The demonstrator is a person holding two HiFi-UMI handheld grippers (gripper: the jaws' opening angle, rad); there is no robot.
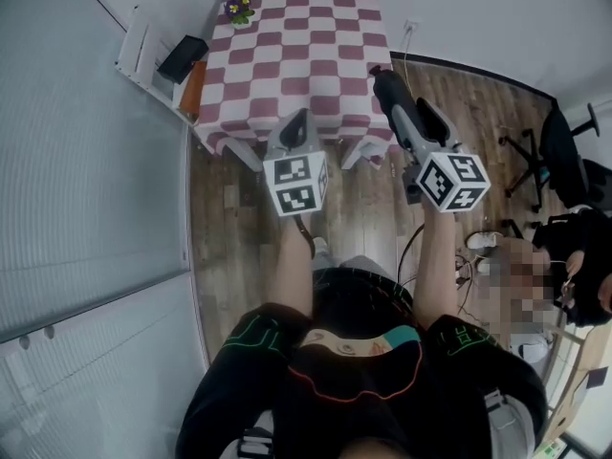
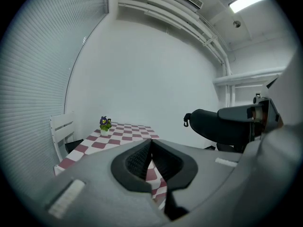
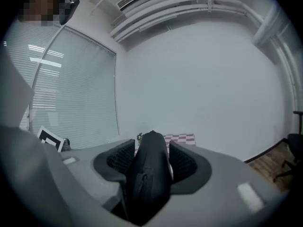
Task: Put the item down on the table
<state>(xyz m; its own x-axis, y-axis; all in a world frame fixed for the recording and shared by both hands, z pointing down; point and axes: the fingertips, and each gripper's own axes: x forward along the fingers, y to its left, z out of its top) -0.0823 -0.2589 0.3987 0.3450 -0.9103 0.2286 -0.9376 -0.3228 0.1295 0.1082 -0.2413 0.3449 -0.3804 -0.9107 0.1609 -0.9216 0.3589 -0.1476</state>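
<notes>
OK, status. Brown wooden plank floor [image 1: 363, 218] filled most of the head view. Table under a maroon-and-white checked cloth [image 1: 296, 46] stood at far centre. White slatted chair [image 1: 143, 51] sat against its left side, and a black office chair [image 1: 564, 151] stood well apart at far right.

Left gripper [image 2: 150, 143] was held up near the table's near edge. Its jaws were pressed together with nothing between them; the ribbed pads [image 2: 137, 162] met at the tips.

Right gripper [image 3: 152, 150] was to the right of it, by the table's near right corner. Its jaws stood wide but were pinching a black zipped fabric pouch [image 3: 151, 174], with pads on both flanks. The pouch stuck out forward past the tips, zip side facing the camera.

In the head view the pouch [image 1: 397, 103] was in the air, pointing toward the far side, its far end just at the cloth's near right corner. It was not resting on the table.

Small potted plant with purple flowers [image 1: 238, 8] stood on the table's far left corner, well apart from both grippers.
</notes>
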